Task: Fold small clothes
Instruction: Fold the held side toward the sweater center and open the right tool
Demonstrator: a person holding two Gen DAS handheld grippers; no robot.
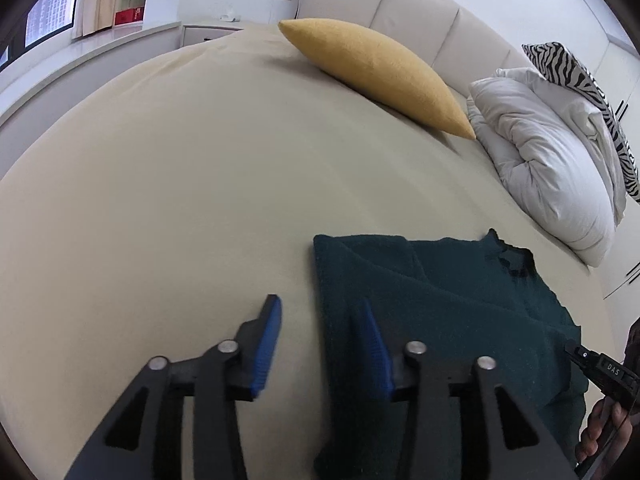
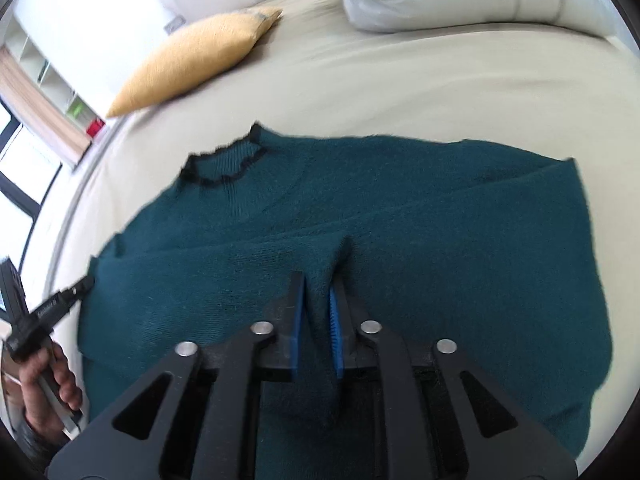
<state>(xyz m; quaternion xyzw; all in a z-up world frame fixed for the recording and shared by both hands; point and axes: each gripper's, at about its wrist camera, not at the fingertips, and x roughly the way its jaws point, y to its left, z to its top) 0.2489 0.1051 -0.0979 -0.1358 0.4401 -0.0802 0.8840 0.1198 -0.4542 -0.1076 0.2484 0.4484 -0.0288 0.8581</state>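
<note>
My right gripper [image 2: 318,308] pinched a ridge of the green sweater [image 2: 400,220], spread on the bed [image 1: 160,200] at 12 o'clock; left gripper [image 1: 320,340] gaped empty. Thin pinch could slip, spoiling the fold.

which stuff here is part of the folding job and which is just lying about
In the job:
green sweater
right gripper, shut on a pinch of the sweater
left gripper, open at the sweater's edge

Just lying about:
yellow cushion
white duvet
zebra-print pillow
</note>
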